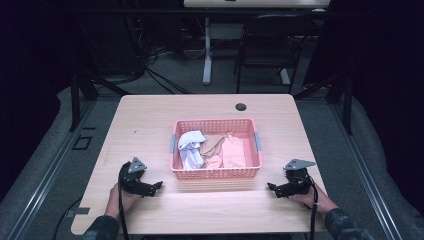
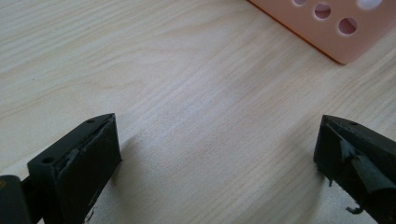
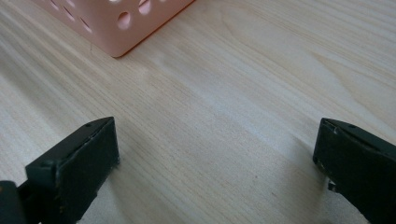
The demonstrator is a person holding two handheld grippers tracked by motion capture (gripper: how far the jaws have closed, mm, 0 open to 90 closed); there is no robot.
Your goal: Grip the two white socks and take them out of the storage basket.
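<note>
Jaws of both grippers stand wide apart with nothing between them, seen over bare wood grain in each gripper view. In the high view the left gripper [image 1: 158,186] sits in the lower left of the frame, held low over the pale wooden tabletop [image 1: 150,125] by a hand [image 1: 120,199] that enters from the bottom edge; its jaws point toward the middle of the picture. The right gripper [image 1: 270,187] mirrors it in the lower right, held by the other hand [image 1: 316,199], jaws also pointing inward. Each gripper carries a grey three-cornered plate on top and trails a black cable toward the bottom edge.

Between them, slightly higher in the frame and near the centre, stands a pink perforated plastic basket [image 1: 216,174] with grey handles at its short ends. Inside it, on the left, lies a crumpled white cloth [image 1: 191,147]; to its right lies a peach-coloured cloth [image 1: 232,150]. Both grippers are near the basket's front corners but apart from it.

In the left gripper view a corner of the basket [image 2: 336,28] shows in the upper right; in the right gripper view a corner [image 3: 116,23] shows in the upper left. A small dark round grommet [image 1: 241,106] sits in the tabletop above the basket. Beyond the tabletop, at the top of the frame, stand a dark chair [image 1: 265,45] and a white desk leg [image 1: 207,50].
</note>
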